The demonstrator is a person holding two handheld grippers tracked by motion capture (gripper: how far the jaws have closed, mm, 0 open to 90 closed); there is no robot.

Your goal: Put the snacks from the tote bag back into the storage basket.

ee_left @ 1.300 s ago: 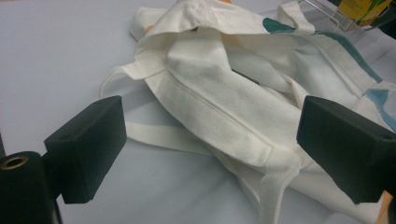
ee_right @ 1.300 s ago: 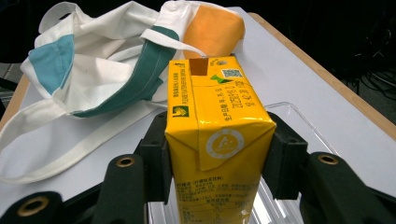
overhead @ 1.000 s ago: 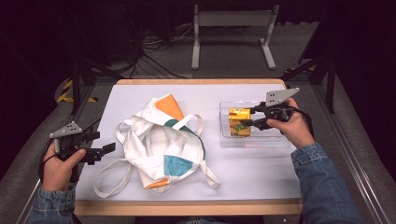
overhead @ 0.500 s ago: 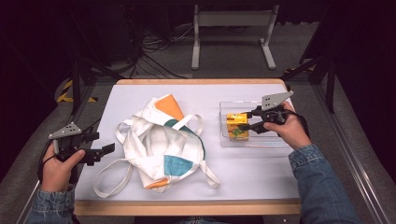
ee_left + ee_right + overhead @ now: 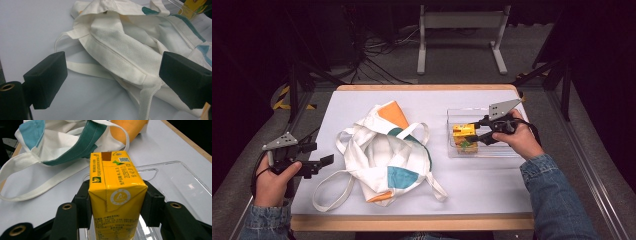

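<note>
Right gripper (image 5: 476,133) clamped on yellow carton (image 5: 463,134) above clear tray (image 5: 492,152); left gripper (image 5: 319,160), jaws apart, beside tote bag (image 5: 384,150); next, likely bagging.

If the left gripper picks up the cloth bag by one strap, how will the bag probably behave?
The tote bag lies crumpled and folded, so it is probably floppy and would sag and unfold when lifted. Its loose straps may trail and drag. It looks flat, so probably light. The left gripper is open beside it.
</note>
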